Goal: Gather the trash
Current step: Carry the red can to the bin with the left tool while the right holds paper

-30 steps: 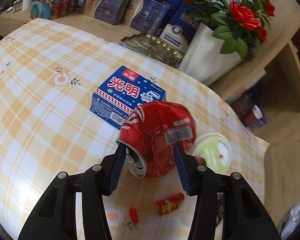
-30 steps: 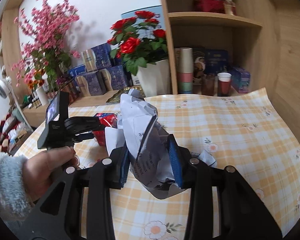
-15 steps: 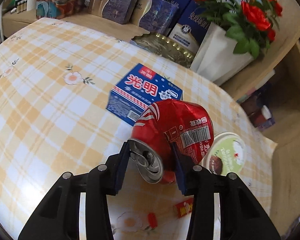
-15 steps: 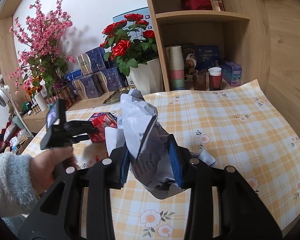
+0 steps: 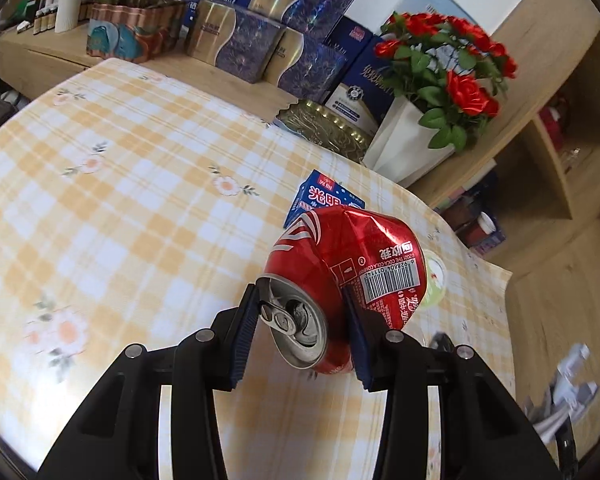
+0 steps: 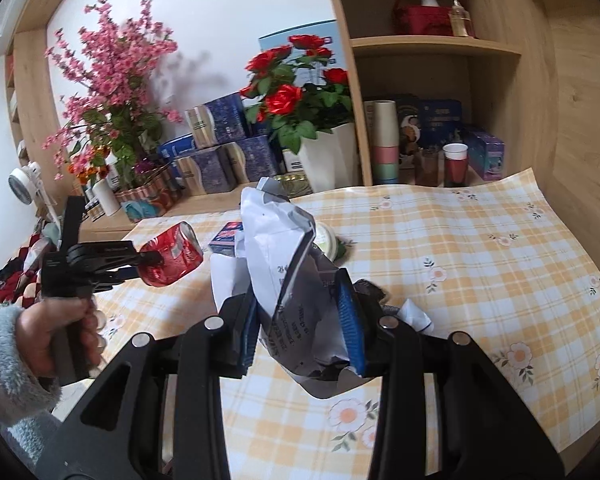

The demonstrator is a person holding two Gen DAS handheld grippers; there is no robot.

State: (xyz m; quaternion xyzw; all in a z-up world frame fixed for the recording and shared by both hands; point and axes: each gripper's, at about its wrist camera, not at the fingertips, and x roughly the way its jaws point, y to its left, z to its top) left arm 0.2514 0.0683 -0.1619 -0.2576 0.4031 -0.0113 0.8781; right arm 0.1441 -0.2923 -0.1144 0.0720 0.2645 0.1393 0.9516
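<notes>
A: Trash is what both tools carry. The crushed red can (image 5: 342,280) sits between the blue pads of the left tool (image 5: 300,328), lifted clear of the table (image 5: 112,216), its opened top facing the camera.

B: How wide is that tool?

A: Partly closed, pads pressed on the can's dented sides. From the right wrist view the same can (image 6: 172,254) hangs off the tool's tip, above the table's left edge, with the person's hand (image 6: 56,334) on the handle.

B: And the right tool (image 6: 300,320)?

A: Also partly closed, clamped on a crumpled white wrapper (image 6: 288,280) that stands up between its pads, above the table.

B: What is hard to see?

A: The can covers most of a blue carton (image 5: 324,200) and a round green-and-white lid (image 5: 434,280) lying on the table behind it. At the lower right of the left view, the wrapper is only a blur. The wrapper's print is too crumpled to read.
</notes>
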